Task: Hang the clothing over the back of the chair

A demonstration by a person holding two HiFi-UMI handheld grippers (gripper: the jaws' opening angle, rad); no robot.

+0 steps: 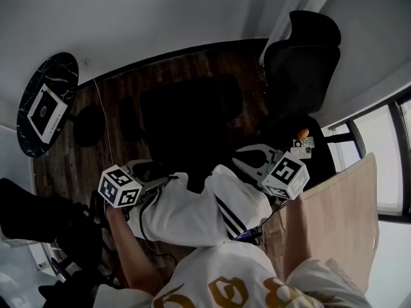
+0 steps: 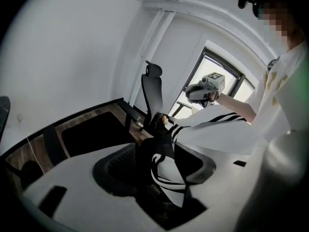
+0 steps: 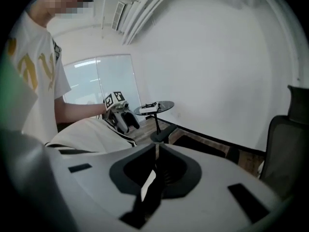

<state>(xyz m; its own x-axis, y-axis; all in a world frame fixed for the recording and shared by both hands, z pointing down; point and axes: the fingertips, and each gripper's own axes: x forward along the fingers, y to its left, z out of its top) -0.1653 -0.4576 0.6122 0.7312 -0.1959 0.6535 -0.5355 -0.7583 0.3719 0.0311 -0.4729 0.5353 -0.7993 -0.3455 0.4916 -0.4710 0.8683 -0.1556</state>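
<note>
The white clothing (image 1: 199, 210) with black stripes lies bunched between my two grippers, just below the black chair (image 1: 192, 114) in the head view. My left gripper (image 1: 157, 172) is at its left edge. In the left gripper view that gripper (image 2: 161, 166) stands wide open, with a striped fold of the clothing (image 2: 169, 178) in the gap and no pad pressing on it. My right gripper (image 1: 243, 158) hovers at the clothing's upper right. In the right gripper view its tips (image 3: 157, 146) meet with nothing between them, and the clothing (image 3: 91, 134) lies off to the left.
A second black office chair (image 1: 302, 63) with a headrest stands at the back right. A round dark table (image 1: 45, 104) carrying a white box is at the far left. A beige cardboard sheet (image 1: 340, 217) leans at the right by the window. The floor is dark wood.
</note>
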